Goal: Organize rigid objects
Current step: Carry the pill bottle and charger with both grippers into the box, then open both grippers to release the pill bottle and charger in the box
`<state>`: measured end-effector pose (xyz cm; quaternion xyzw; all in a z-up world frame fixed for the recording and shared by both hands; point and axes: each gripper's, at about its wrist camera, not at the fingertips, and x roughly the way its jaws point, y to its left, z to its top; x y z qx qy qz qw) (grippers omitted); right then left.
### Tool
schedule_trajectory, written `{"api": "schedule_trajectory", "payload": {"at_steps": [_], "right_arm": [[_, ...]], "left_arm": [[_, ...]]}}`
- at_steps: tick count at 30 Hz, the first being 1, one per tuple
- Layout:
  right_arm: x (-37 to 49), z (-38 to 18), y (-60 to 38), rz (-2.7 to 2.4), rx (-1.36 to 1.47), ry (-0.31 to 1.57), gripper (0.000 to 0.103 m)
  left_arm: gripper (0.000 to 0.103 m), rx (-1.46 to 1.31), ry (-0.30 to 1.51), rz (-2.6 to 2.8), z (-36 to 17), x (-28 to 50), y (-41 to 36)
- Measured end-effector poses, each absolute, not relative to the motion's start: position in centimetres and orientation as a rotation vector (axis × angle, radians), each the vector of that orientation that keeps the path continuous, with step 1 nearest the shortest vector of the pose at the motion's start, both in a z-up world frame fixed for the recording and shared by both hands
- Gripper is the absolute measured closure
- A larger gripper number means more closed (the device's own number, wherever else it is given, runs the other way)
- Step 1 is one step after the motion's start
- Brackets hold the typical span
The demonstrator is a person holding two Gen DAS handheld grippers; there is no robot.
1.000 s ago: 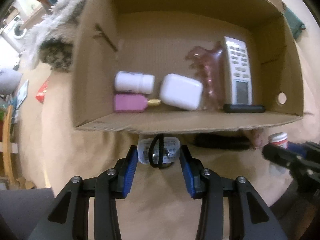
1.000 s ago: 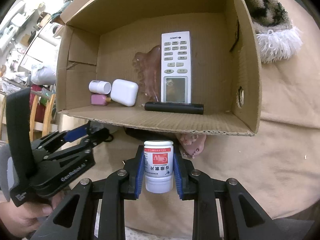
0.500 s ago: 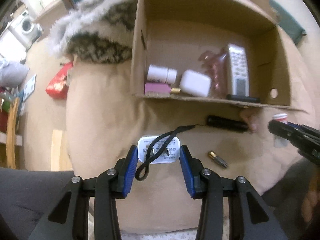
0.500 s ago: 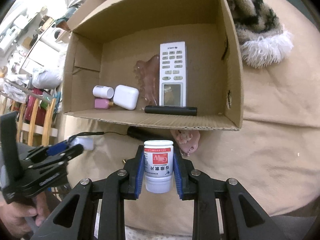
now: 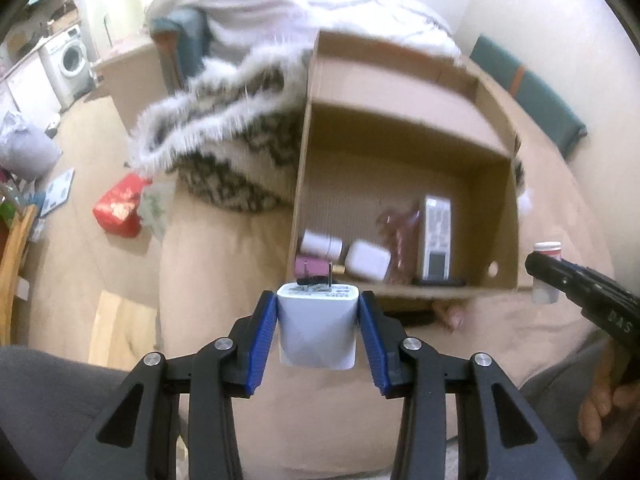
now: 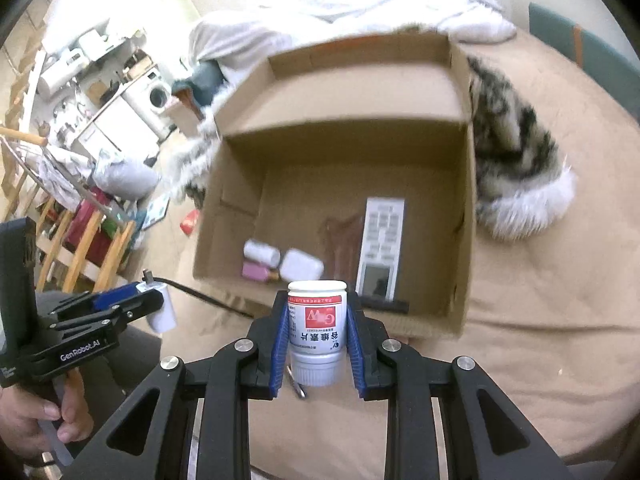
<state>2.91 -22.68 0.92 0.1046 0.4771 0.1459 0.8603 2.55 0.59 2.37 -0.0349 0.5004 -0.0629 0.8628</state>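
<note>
Beige bed (image 5: 224, 264): charger (image 5: 318, 326) between left tongs (image 5: 319, 336).

Washing machine (image 5: 72, 58) by pale wall, wooden rack (image 6: 72, 248), tan floor.

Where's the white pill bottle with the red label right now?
The white pill bottle with the red label is clamped upside down in the right gripper, just short of the open cardboard box.

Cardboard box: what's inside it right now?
Inside the cardboard box: a white remote, a pinkish translucent item, a white case, a white bottle, a pink bottle and a black bar. The near wall hides the front floor strip.
</note>
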Motion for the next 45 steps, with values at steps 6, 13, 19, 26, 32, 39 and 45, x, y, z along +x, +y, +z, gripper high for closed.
{"api": "schedule_trajectory", "payload": {"at_steps": [6, 13, 19, 26, 32, 39, 45], "right_arm": [[4.1, 3.5, -24.1, 0.290, 0.236, 0.953, 0.075], [6.4, 2.8, -25.3, 0.262, 0.253, 0.956, 0.075], [8.7, 0.0, -25.8, 0.240, 0.289, 1.013, 0.075], [10.9, -4.1, -25.5, 0.234, 0.281, 1.115, 0.075], [11.8, -8.1, -25.3, 0.233, 0.323, 1.235, 0.075], [11.9, -8.9, -24.9, 0.241, 0.350, 1.234, 0.052], [11.0, -6.9, -24.2, 0.272, 0.347, 1.142, 0.033]], "left_arm": [[0.066, -0.062, 0.948, -0.164, 6.1, 4.1, -0.1], [0.100, -0.016, 0.899, -0.214, 7.1, 8.0, -2.6], [0.100, -0.019, 1.002, -0.201, 3.0, 11.6, -3.1], [0.100, -0.022, 1.091, -0.184, -1.1, 12.4, -2.8], [0.100, -0.014, 1.133, -0.193, -3.6, 12.3, -3.4], [0.100, -0.041, 1.144, -0.188, -4.9, 11.7, -2.8], [0.097, -0.018, 1.112, -0.207, -4.2, 10.9, -3.4]]}}
